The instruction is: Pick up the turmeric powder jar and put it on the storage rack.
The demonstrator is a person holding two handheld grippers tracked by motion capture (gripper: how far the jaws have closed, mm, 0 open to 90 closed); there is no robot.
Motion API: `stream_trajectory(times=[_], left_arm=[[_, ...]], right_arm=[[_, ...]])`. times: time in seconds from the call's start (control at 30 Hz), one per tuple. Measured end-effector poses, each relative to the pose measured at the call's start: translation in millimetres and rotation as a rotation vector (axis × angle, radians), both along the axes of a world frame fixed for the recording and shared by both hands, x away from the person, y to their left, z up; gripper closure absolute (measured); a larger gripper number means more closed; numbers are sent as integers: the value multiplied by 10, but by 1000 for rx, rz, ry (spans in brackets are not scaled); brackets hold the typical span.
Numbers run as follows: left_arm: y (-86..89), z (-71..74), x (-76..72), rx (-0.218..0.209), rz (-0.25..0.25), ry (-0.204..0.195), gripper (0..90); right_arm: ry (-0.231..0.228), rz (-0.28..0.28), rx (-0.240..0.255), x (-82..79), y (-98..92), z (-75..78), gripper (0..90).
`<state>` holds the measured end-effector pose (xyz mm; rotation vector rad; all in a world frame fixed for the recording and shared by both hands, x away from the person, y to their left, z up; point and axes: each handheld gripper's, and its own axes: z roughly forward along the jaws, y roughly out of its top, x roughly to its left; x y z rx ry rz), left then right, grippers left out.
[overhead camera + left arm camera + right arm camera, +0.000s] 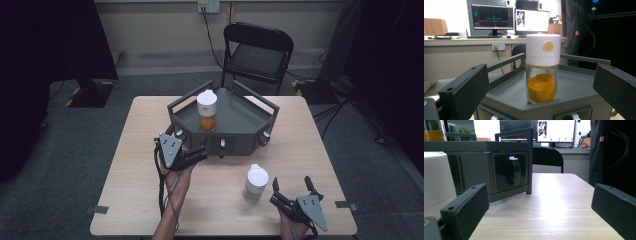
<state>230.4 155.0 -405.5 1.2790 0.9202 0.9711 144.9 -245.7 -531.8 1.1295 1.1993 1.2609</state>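
A glass jar of orange powder [207,114] with a white lid stands upright on the grey tray [240,117] at the table's far middle. My left gripper [199,153] is open at the tray's front left corner and points at that jar. In the left gripper view the orange jar [542,75] stands ahead of the spread jaws, apart from them. A second white-lidded jar [256,183] stands on the table at the front right. Just right of it, my right gripper [291,184] is open and holds nothing. The white jar [435,180] shows beside the left jaw.
The tray is a raised six-sided grey stand with rails [192,96] and latched drawer fronts [511,173]. A black folding chair [257,52] stands behind the wooden table [130,170]. Bare tabletop [554,200] lies ahead of the right gripper.
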Motion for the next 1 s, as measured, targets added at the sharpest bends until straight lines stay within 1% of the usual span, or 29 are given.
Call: stream_trajectory(times=[0.07,0.13,0.2,0.23,0.3,0.37,0.43,0.53,0.57,0.63,0.73,0.83,0.93,1.0], left_arm=[[31,-27,-33,0,2,-5,0],[69,-32,-64,-3,3,0,0],[97,-49,-96,-5,5,-7,0],[117,-59,-107,-13,1,-12,0],[153,-48,-132,-22,-6,-13,0],[162,-45,-175,-27,4,-26,0],[177,-37,-214,-34,2,-32,0],[180,-49,-279,-26,10,-48,0],[183,-53,-293,-25,9,-49,0],[195,-52,-314,-20,8,-39,0],[199,-105,-360,-23,24,-44,0],[211,-160,-407,-24,39,-40,0],[227,-247,-456,-30,48,-44,0],[223,-288,-490,-30,68,-34,0]], right_arm=[[0,0,0,0,0,0,1],[0,0,0,0,0,0,1],[0,-1,0,0,2,0,1],[0,-1,0,0,2,0,1],[0,-1,0,0,2,0,1],[0,-1,-1,0,2,0,1],[1,0,0,0,1,1,1],[0,0,0,0,1,1,1],[0,0,0,0,1,1,1],[0,0,-1,0,1,1,1],[0,0,-1,0,1,1,1],[0,0,-1,0,1,0,1],[0,0,-1,0,1,0,1],[0,0,-1,0,1,0,1]])
